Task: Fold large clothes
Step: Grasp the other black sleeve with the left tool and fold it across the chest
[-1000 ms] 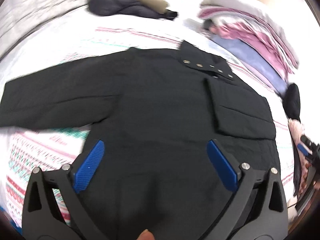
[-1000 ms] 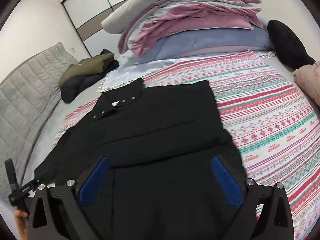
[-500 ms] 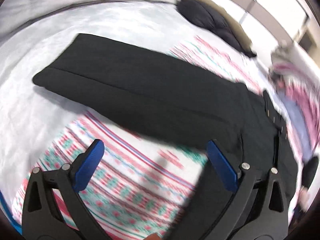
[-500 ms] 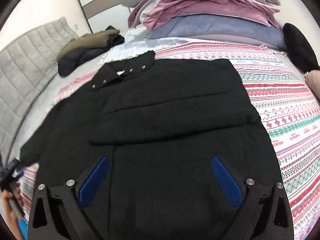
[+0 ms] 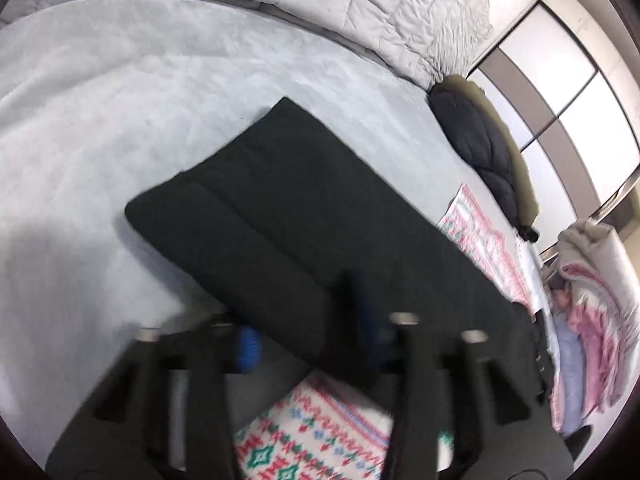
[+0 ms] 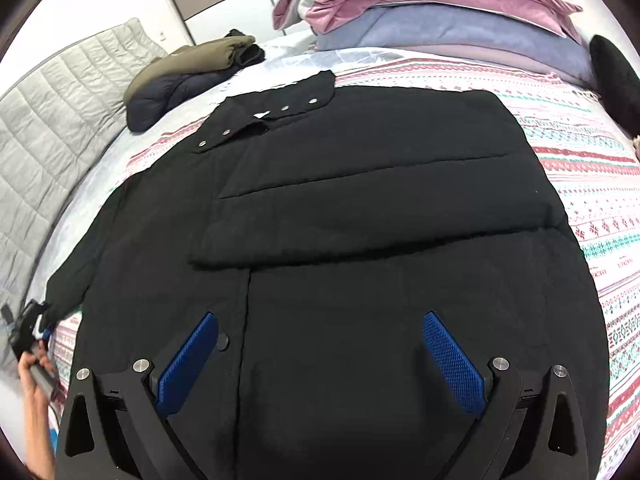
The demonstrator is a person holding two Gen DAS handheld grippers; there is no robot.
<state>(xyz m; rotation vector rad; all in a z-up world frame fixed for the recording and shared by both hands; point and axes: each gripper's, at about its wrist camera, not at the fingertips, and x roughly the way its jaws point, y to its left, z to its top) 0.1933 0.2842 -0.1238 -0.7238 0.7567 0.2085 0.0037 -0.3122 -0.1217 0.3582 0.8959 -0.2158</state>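
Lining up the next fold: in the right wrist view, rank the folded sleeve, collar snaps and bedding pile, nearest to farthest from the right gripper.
1. Folded sleeve, just ahead of the right gripper, across the jacket.
2. Collar snaps, beyond it, upper left.
3. Bedding pile, farthest, at the top.

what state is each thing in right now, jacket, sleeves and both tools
black jacket: flat on the bed, front up
right sleeve: folded across the chest
left sleeve: stretched out sideways, unfolded
collar: lying open
left tool: blurred, closing around the left sleeve
right tool: open, empty, over the hem
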